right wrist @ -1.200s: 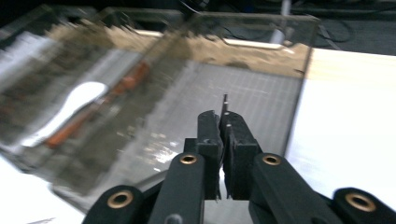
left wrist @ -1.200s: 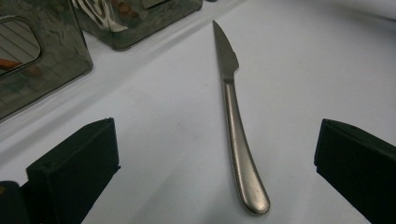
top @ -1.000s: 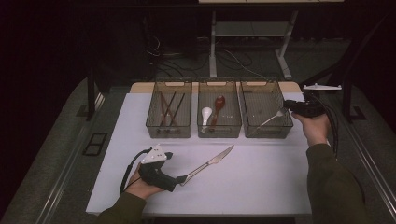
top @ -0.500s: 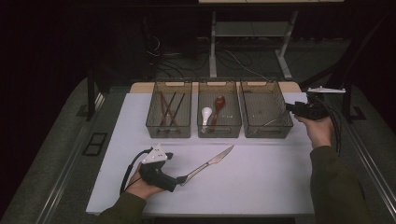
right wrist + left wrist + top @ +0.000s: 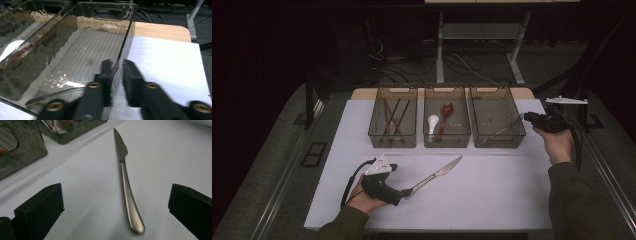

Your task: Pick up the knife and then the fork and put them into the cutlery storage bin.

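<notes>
We see the left gripper point(image 5: 404, 192) resting on the near left part of the white tabletop point(image 5: 492, 200), its fingers point(image 5: 40, 212) standing wide apart. The knife point(image 5: 434, 176) lies flat between them with its handle end toward the gripper and its blade pointing away to the far right, toward the bins; in the left gripper view the knife point(image 5: 126, 187) touches neither finger. Compared with the earlier frames, this hand and the knife sit in the same place.

At the far right, the right gripper point(image 5: 528, 117) is held at the right wall of the right-hand bin point(image 5: 497, 90). Its fingers point(image 5: 106, 72) have just been closing and now stand narrow, astride the top of the bin's near wall, where the upper end of a slim metal utensil point(image 5: 504, 129) rises to the rim; whether they pinch the utensil, the wall or both we cannot tell. The utensil point(image 5: 50, 96) slants down inside the bin, its lower end on the ribbed floor. A second ago we see a pale end of the utensil showing in this bin; now it lies lower and darker along the near wall.

The middle bin point(image 5: 447, 90) holds a white spoon point(image 5: 432, 121) and a red-brown spoon point(image 5: 446, 111), and the left bin point(image 5: 393, 91) holds dark sticks point(image 5: 394, 116), all unchanged.
</notes>
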The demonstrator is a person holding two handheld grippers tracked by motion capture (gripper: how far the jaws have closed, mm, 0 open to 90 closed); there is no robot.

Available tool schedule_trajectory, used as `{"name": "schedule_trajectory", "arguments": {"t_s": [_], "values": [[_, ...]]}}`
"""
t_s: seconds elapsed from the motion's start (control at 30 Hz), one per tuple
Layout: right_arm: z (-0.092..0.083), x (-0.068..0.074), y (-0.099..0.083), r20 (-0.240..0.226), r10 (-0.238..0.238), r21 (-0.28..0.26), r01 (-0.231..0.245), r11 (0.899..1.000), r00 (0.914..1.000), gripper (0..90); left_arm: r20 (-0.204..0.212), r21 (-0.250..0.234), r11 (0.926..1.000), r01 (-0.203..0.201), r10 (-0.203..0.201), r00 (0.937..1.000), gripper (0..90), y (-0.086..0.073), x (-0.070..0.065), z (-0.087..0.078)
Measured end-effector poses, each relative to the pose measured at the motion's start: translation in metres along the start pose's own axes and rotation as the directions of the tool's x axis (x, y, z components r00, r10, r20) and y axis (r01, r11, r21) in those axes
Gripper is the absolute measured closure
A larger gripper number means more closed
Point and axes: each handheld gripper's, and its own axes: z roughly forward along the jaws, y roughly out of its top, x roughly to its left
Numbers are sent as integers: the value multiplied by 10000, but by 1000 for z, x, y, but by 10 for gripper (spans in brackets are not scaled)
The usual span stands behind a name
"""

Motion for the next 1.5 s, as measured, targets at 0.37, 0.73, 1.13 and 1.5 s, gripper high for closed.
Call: {"name": "schedule_trajectory", "arguments": {"t_s": [0.37,0.73,1.13,1.5], "values": [[25,-3,2,-35,53,338,-52,9994,10000,889,41,-17,10000,59,-59,10000,0,-1,1,0],[-2,21,4,-1163,-372,-269,343,9991,9925,606,32,-7,10000,-58,58,10000,0,0,-1,0],[-32,55,-17,-2418,-1280,-365,1228,9918,9619,321,-184,85,10000,-38,40,9998,43,4,0,2],[-48,91,-71,-3016,-2044,-569,1964,9789,9313,219,-241,211,9997,-93,98,9997,183,8,0,2]]}}
